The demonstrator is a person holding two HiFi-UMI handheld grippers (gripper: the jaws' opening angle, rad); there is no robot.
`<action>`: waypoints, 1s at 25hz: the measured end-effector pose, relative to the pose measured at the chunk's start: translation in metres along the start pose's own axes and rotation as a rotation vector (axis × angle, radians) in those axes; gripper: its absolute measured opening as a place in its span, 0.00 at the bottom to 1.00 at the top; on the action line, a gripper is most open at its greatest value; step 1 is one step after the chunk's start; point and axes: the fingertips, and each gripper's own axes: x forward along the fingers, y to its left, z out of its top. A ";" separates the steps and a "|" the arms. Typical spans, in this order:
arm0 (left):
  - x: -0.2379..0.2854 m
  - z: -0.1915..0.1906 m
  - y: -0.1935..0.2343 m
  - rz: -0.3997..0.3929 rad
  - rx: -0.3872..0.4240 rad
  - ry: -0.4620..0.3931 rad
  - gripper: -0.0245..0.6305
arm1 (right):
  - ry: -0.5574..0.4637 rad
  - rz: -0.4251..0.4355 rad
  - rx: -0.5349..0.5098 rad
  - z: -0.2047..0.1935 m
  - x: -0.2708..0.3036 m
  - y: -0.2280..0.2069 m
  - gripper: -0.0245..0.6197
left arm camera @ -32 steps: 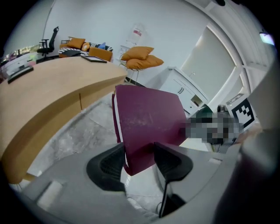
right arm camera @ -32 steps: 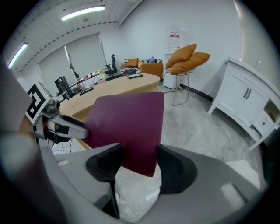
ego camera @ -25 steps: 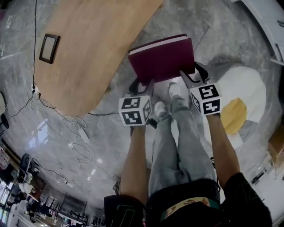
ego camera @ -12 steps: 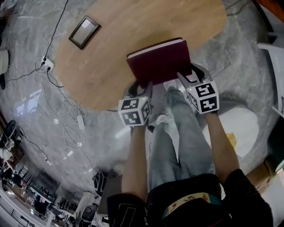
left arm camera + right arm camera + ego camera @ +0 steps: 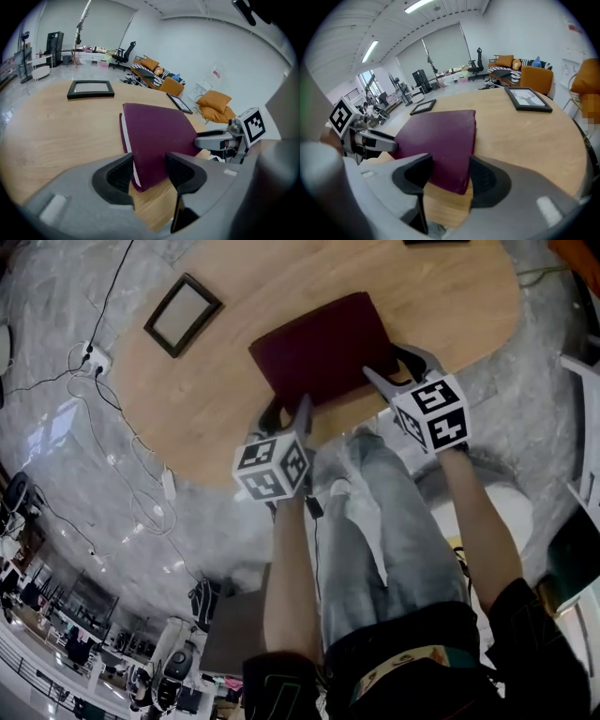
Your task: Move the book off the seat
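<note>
Book (image 5: 321, 345): one, maroon, over wooden bench (image 5: 450, 306); near corners clamped by left hand-held gripper (image 5: 288, 411) and right hand-held gripper (image 5: 386, 367). Picture frames (image 5: 528, 99): two in gripper views, one whole in head view.

This looks like an open-plan office or studio — polished grey stone floor (image 5: 56, 474), strip lights (image 5: 370, 50) on a high ceiling, a black swivel chair (image 5: 126, 49), orange sofas (image 5: 533, 75), and loose cables (image 5: 150, 512) trailing beside a large wooden table (image 5: 216, 409).
</note>
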 end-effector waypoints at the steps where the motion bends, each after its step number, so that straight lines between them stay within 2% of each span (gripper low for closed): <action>1: 0.002 0.001 0.001 0.001 -0.013 0.009 0.37 | 0.015 0.014 0.004 0.001 0.002 -0.002 0.42; 5: 0.000 0.000 -0.002 0.006 -0.091 0.034 0.37 | 0.101 0.036 -0.015 0.004 0.003 -0.007 0.42; 8: -0.013 0.011 -0.002 0.031 -0.138 -0.009 0.37 | 0.110 0.028 -0.026 0.020 -0.006 -0.006 0.42; 11: -0.037 0.040 -0.004 0.038 -0.135 -0.091 0.37 | 0.018 0.047 -0.044 0.056 -0.025 0.006 0.42; 12: -0.048 0.054 -0.006 0.026 -0.121 -0.119 0.36 | -0.008 0.048 -0.055 0.068 -0.032 0.013 0.36; 13: -0.061 0.065 -0.010 0.011 -0.107 -0.147 0.33 | -0.029 0.048 -0.059 0.078 -0.042 0.022 0.26; 15: -0.097 0.082 -0.023 -0.001 -0.090 -0.204 0.21 | -0.062 0.074 -0.047 0.088 -0.067 0.049 0.06; 16: -0.113 0.094 -0.029 -0.001 -0.077 -0.237 0.12 | -0.082 0.099 -0.038 0.095 -0.078 0.062 0.05; 19: -0.146 0.162 -0.054 -0.036 0.002 -0.350 0.05 | -0.197 0.119 -0.011 0.147 -0.105 0.075 0.05; 22: -0.195 0.216 -0.080 -0.068 0.017 -0.469 0.05 | -0.315 0.111 0.001 0.189 -0.146 0.083 0.04; 25: -0.243 0.252 -0.093 -0.022 0.058 -0.554 0.05 | -0.381 0.090 -0.086 0.225 -0.181 0.092 0.04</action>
